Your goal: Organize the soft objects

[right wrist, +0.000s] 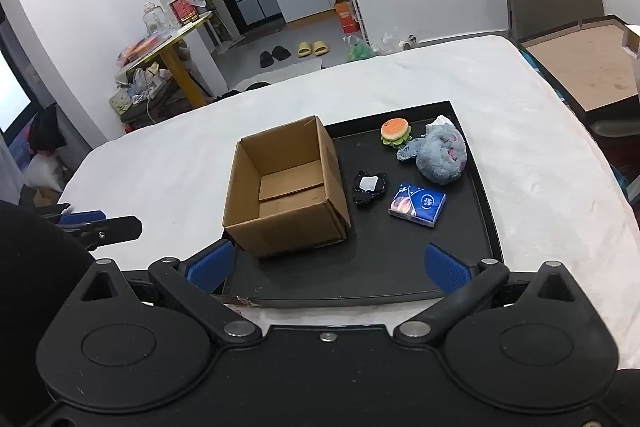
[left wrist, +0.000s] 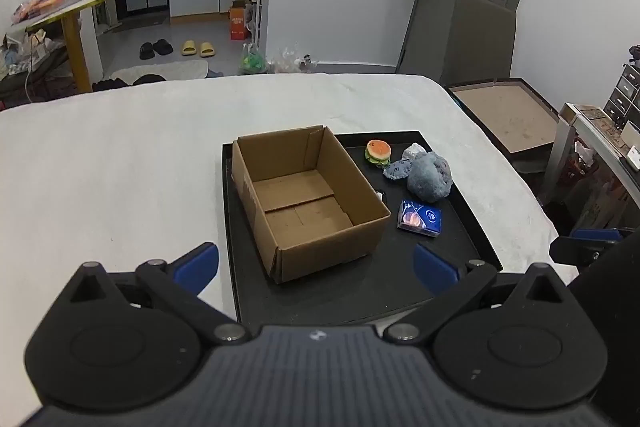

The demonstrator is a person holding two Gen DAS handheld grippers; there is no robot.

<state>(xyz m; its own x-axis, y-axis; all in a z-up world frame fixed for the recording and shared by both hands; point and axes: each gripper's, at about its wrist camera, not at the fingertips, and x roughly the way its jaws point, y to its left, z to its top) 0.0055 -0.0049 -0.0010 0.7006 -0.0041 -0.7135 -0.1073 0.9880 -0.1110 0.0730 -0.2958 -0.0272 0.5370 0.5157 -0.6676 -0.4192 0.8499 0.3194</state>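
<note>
Standing over the white-covered table (left wrist: 120, 155), both grippers hovered short of the black tray (left wrist: 460, 247), touching nothing. On the tray's left half sat the open cardboard box (left wrist: 312, 195), empty, its long axis running away from the grippers. The soft things all lay to the right of the box: the blue-grey plush toy (right wrist: 442, 157) at the far right, touching a crumpled white wad behind it; the tissue pack (right wrist: 417, 205) nearer, lying flat, its long axis across the tray; the burger toy (right wrist: 395, 133) at the far edge; a small black piece (right wrist: 370, 188) just beside the box wall. Judged nearer to these was the right gripper (right wrist: 328, 267), jaws at full spread, empty. The left gripper (left wrist: 316, 263) faced the box, likewise wide open, holding nothing.
</note>
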